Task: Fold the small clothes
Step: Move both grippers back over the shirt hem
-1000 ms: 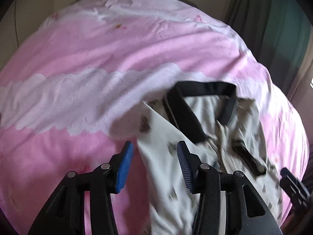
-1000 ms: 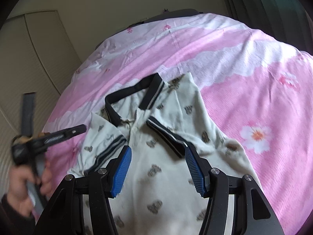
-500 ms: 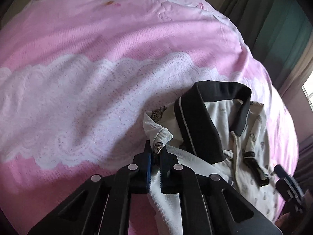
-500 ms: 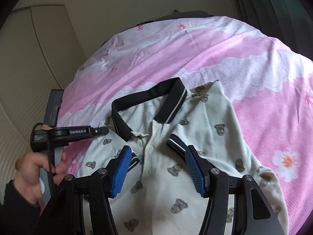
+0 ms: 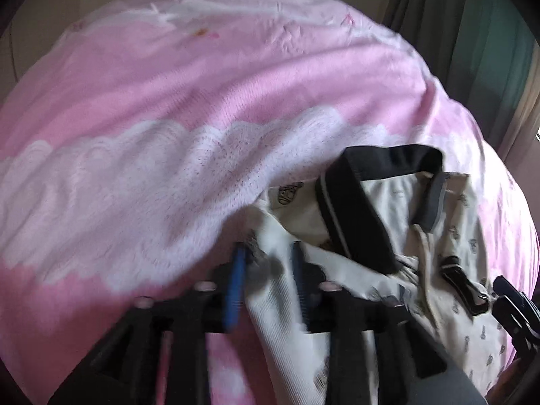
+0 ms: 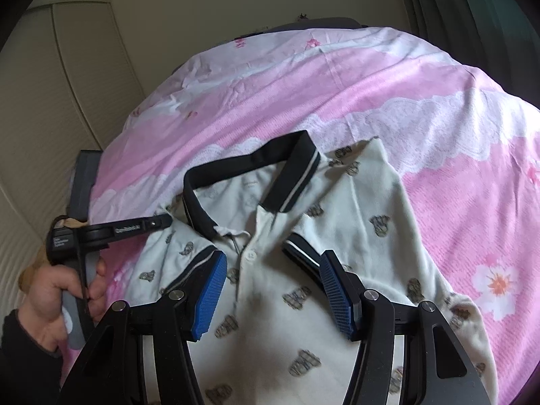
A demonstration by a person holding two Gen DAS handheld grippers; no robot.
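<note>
A small cream polo shirt [image 6: 354, 209] with a dark collar [image 6: 249, 165] and small printed motifs lies face up on the pink bedspread [image 6: 337, 77]. Both sleeves are folded in over the chest. In the left wrist view the left gripper [image 5: 266, 283] is open, its blue pads on either side of the shirt's [image 5: 290, 303] folded left shoulder edge; the picture is blurred by motion. The right gripper [image 6: 273, 290] is open above the shirt's chest, just below the button placket. The left gripper [image 6: 158, 224] also shows in the right wrist view, by the shirt's left shoulder.
The pink bedspread with white lace bands [image 5: 135, 182] and flower prints [image 6: 496, 280] covers the whole bed. A cream wardrobe [image 6: 67, 101] stands to the left. Dark green curtains [image 5: 472, 33] hang at the right. The person's hand [image 6: 57, 290] holds the left gripper.
The left gripper was pinched shut on the shirt's left shoulder edge half a second ago and has now opened, letting the fabric go. The right gripper stays open above the chest.
</note>
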